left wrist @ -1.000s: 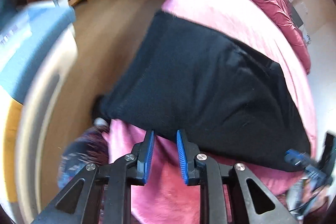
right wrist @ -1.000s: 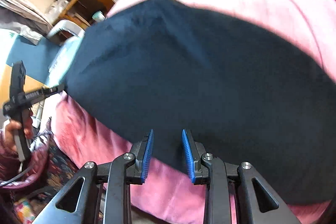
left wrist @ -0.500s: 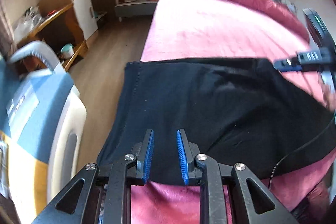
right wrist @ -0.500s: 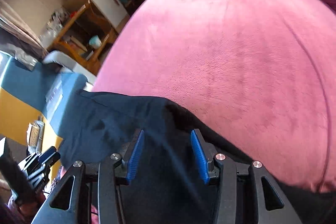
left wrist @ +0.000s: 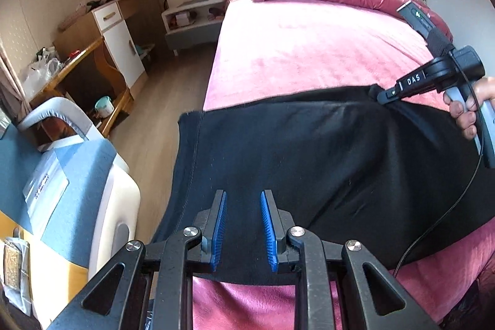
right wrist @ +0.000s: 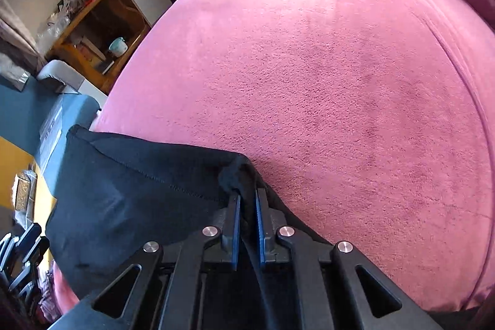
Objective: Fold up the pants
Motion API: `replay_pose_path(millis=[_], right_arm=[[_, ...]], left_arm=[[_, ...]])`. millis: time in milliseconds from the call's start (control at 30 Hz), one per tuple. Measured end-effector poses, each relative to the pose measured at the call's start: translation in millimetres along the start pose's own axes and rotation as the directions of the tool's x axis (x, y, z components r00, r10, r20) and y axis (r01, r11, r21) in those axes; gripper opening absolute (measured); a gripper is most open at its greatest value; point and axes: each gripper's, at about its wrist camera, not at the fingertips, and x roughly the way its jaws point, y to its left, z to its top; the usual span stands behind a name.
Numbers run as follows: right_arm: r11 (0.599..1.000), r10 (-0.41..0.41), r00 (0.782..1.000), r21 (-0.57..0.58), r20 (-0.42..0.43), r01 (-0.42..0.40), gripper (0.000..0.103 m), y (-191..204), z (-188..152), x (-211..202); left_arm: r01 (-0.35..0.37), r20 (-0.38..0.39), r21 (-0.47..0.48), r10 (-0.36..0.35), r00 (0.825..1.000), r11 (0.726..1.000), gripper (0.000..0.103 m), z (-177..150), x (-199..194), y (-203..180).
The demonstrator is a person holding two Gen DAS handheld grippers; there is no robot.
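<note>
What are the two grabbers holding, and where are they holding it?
The right gripper pinches the black pants at their far edge, at a bunched corner. The left gripper holds nothing; its jaws stand apart above the pants.

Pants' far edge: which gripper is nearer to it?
Right. The right gripper is clamped on the pants at that edge; the left gripper hovers open over their near edge.

left wrist: above the bed's (left wrist: 309, 51) near edge, looking down along it toward the far wall | right wrist: close over the pants' (right wrist: 130, 194) far edge, angled steeply down | shared: pants, bed, desk (left wrist: 77, 64)
</note>
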Motion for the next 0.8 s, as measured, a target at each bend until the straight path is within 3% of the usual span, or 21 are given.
replay_pose_path(millis=[267, 500, 800], right_arm=[[0.999, -0.045, 0.998, 0.029, 0.037, 0.044, 0.04, -15, -17, -32], [0.995, -0.083, 0.988, 0.057, 0.129, 0.076, 0.042, -23, -42, -76], [0.997, -0.041, 0.991, 0.065, 0.129, 0.033, 0.043, -28, -96, -109]], left_arm=[[0.002, 0.032, 0.009, -0.002, 0.999, 1.0, 0.023, 4, -12, -6], [0.01, 0.06, 0.022, -0.011, 0.998, 1.0, 0.023, 1, -24, -12], [0.02, 0.106, 0.057, -0.026, 0.994, 0.998, 0.023, 3, -45, -27]])
